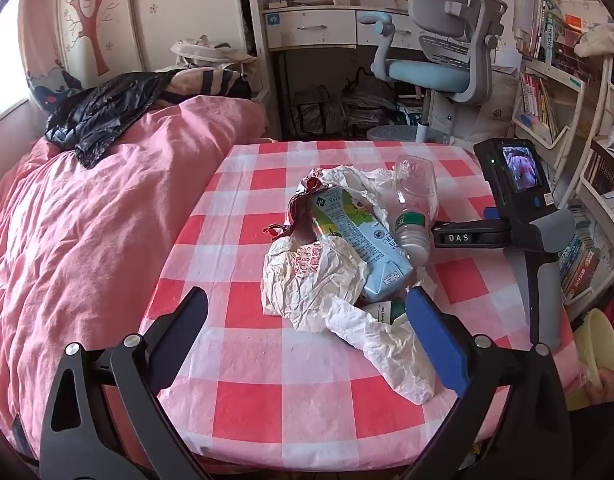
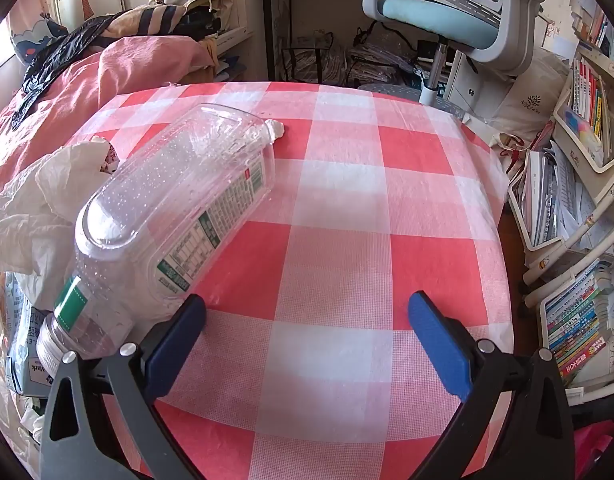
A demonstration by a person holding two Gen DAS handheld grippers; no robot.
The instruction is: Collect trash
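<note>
Several pieces of trash lie heaped in the middle of the checked tablecloth [image 1: 267, 380] in the left wrist view. A clear plastic bottle [image 1: 415, 204] lies on its side with its long axis running away from the camera, the capped neck toward the camera and the base toward the far edge. Just left of it and touching it, a drink carton [image 1: 359, 236] lies aslant, its near end pointing down and to the right. Crumpled white paper [image 1: 319, 288] spreads under and in front of both. The left gripper [image 1: 307, 320] hangs over the near side of the heap, spread wide and grasping nothing; its right finger [image 1: 435, 336] looks to overlap the paper, though contact is hard to judge. The right gripper [image 1: 463, 237] reaches in from the right, its tip just beside the bottle's cap.

From the right wrist view, the bottle [image 2: 175, 216] lies diagonally, neck low and left, base up and right. The right gripper [image 2: 307, 316] is spread wide and empty, its left finger [image 2: 179, 332] close against the bottle's label. A black plastic bag [image 2: 55, 56] rests on the pink bed, well apart.
</note>
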